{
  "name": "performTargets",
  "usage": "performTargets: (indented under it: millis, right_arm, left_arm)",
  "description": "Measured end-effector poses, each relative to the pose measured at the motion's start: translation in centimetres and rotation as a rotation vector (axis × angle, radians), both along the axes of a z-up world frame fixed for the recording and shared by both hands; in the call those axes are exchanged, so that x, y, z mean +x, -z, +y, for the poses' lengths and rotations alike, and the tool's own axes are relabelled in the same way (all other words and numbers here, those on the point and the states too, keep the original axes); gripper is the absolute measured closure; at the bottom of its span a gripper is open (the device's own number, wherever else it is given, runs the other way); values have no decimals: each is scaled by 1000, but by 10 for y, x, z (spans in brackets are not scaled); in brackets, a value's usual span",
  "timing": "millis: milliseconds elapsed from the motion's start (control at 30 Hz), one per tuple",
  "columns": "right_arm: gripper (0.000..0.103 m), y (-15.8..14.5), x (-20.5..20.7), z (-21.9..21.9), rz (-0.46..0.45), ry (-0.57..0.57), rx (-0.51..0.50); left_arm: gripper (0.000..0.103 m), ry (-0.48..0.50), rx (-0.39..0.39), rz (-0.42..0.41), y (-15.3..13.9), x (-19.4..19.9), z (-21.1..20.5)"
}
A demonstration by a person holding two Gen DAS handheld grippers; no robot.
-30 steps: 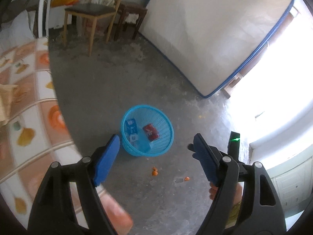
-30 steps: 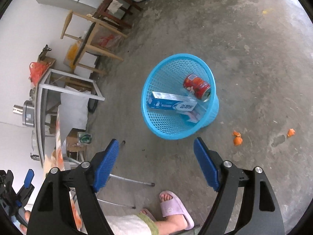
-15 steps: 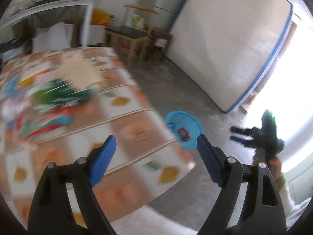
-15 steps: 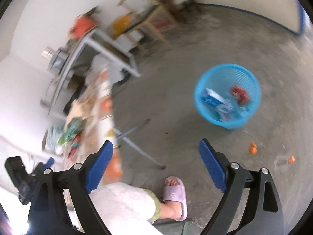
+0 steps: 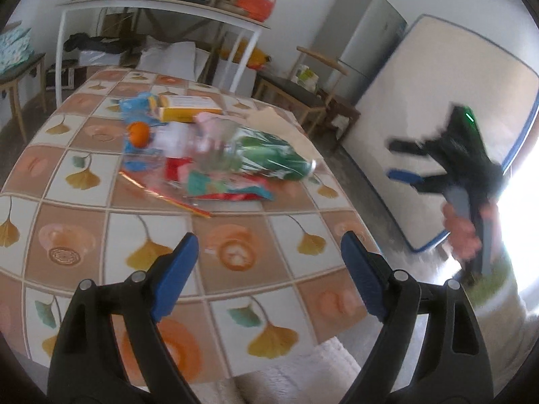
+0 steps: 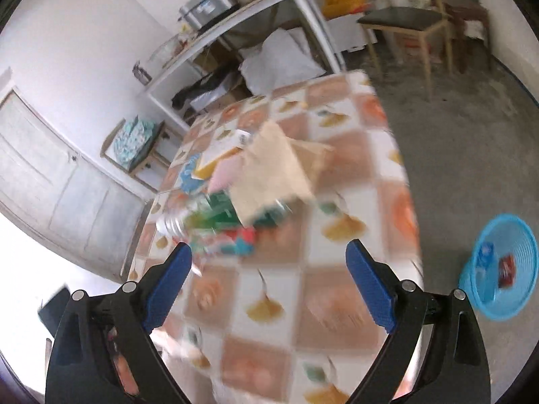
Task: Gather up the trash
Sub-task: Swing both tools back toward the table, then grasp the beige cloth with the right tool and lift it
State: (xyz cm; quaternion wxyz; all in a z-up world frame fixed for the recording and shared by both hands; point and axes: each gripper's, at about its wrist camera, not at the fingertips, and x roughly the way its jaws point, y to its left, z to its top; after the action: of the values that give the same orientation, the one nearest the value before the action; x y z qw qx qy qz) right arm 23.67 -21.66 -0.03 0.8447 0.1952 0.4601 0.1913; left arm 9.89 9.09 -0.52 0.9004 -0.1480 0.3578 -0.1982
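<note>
Left gripper and right gripper both empty, fingers apart, above bench with trash pile at 12 o'clock, blue basket on floor at 3 o'clock.

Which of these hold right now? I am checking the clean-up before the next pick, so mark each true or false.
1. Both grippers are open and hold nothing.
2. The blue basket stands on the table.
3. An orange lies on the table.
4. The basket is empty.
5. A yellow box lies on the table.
1. True: the left gripper and the right gripper are open and empty.
2. False: the blue basket stands on the floor beside the table.
3. True: the orange is there.
4. False: it holds a red item and a blue item.
5. True: the yellow box lies at the far side.
</note>
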Motion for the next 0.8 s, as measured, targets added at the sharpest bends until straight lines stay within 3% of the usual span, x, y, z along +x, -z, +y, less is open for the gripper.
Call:
performTargets:
  millis: [133, 267, 367, 467, 733, 800]
  right_arm:
    - [13, 2, 76, 48, 10, -51, -139]
    - [13, 30, 139, 72, 55, -157, -212]
    - [13, 59, 165, 77, 116, -197, -223]
    - [14, 83, 178, 70, 168, -203, -163]
    - [44, 96, 172, 62, 191, -217, -58]
    - [63, 98, 169, 63, 204, -222, -39]
  left_arm:
    - [21, 5, -40, 0, 5, 10, 9]
    - [21, 28, -70, 1, 11, 16, 15]
    - [21, 44, -84, -2, 13, 18, 19]
    - [21, 59, -96, -1, 16, 19, 23]
    - [21, 71, -123, 26, 25, 27, 27]
    - [21, 68, -126, 28, 26, 27, 28]
